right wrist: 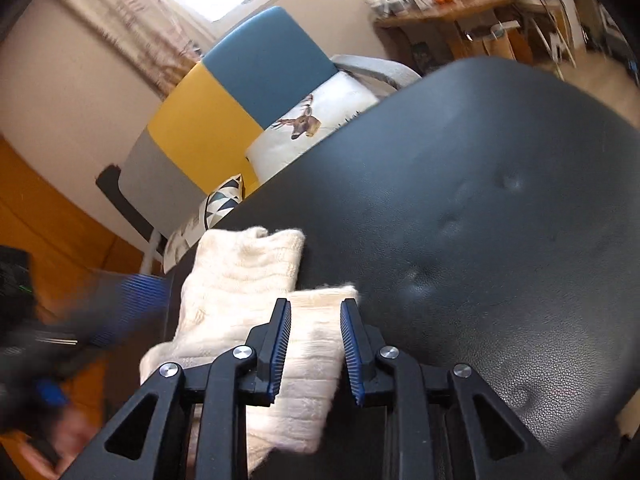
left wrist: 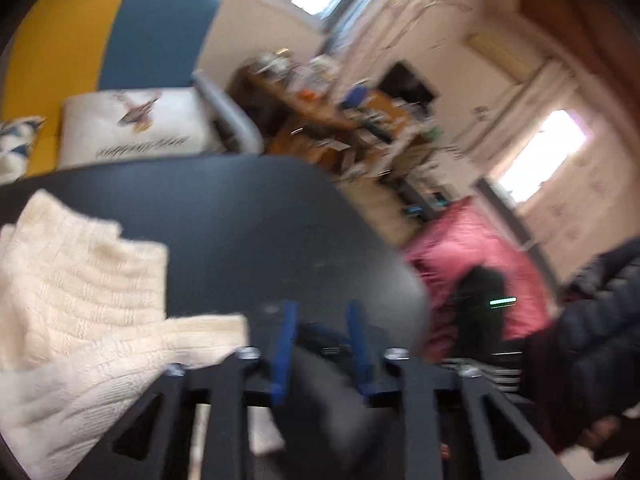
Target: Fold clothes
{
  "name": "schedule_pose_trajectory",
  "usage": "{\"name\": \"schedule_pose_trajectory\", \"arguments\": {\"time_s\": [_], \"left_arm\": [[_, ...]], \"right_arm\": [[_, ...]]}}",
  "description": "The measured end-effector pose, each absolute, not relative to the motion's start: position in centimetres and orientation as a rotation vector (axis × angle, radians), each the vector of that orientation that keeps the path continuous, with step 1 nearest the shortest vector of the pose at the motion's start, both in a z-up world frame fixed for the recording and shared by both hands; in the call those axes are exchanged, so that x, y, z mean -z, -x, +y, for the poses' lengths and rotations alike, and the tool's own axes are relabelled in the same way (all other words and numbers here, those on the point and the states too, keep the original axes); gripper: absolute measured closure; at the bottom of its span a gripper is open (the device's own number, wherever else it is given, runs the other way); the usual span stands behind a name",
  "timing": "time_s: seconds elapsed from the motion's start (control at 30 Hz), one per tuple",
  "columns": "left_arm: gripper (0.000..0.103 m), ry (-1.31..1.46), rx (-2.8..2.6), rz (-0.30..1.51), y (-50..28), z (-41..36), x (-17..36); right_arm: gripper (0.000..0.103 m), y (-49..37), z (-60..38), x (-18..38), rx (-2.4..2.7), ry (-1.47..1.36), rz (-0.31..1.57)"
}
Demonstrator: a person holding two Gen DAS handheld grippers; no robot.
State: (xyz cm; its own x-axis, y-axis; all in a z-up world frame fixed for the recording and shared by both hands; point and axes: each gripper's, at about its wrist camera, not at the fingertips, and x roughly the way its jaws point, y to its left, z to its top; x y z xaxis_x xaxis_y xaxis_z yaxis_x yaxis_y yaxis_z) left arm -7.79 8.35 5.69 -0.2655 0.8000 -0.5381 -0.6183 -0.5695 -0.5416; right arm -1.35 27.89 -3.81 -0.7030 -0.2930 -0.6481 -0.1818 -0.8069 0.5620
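Note:
A cream knitted garment [left wrist: 76, 292] lies folded on a black leather-topped table [left wrist: 248, 220]. In the left wrist view it sits to the left of my left gripper [left wrist: 322, 320], which is open and empty above the table; this view is blurred. In the right wrist view the garment [right wrist: 240, 280] lies at the table's near left edge, directly below and ahead of my right gripper [right wrist: 316, 320]. The right gripper is open, its jaws apart over the garment's folded end, gripping nothing. The left gripper shows as a blurred blue and black shape [right wrist: 120, 304] at the far left.
A yellow, blue and grey sofa [right wrist: 224, 112] with a deer cushion [right wrist: 316, 128] stands behind the table [right wrist: 480, 220]. A cluttered wooden shelf [left wrist: 340, 120] and a pink bag [left wrist: 472, 256] are to the right. A person's dark sleeve [left wrist: 592, 320] is at the right.

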Motion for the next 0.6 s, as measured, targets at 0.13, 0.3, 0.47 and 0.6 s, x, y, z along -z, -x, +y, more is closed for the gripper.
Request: {"name": "schedule_pose_trajectory", "arguments": {"time_s": [0.13, 0.3, 0.47, 0.6], "left_arm": [[0.014, 0.796, -2.099, -0.328, 7.5, 1.0, -10.6], [0.012, 0.865, -2.517, -0.264, 11.0, -8.7, -9.4], [0.015, 1.167, -2.709, 0.022, 14.1, -11.9, -0.9], [0.015, 1.318, -2.689, 0.326, 15.6, -10.4, 5.1]], "right_arm": [[0.072, -0.2, 23.4, 1.7, 2.699, -1.1, -0.657], [0.069, 0.2, 13.8, 1.0, 2.535, -1.129, -0.26], [0.068, 1.2, 5.9, 3.6, 2.419, -1.242, -0.039], [0.062, 1.3, 2.5, 5.5, 2.431, -1.284, 0.204]]}}
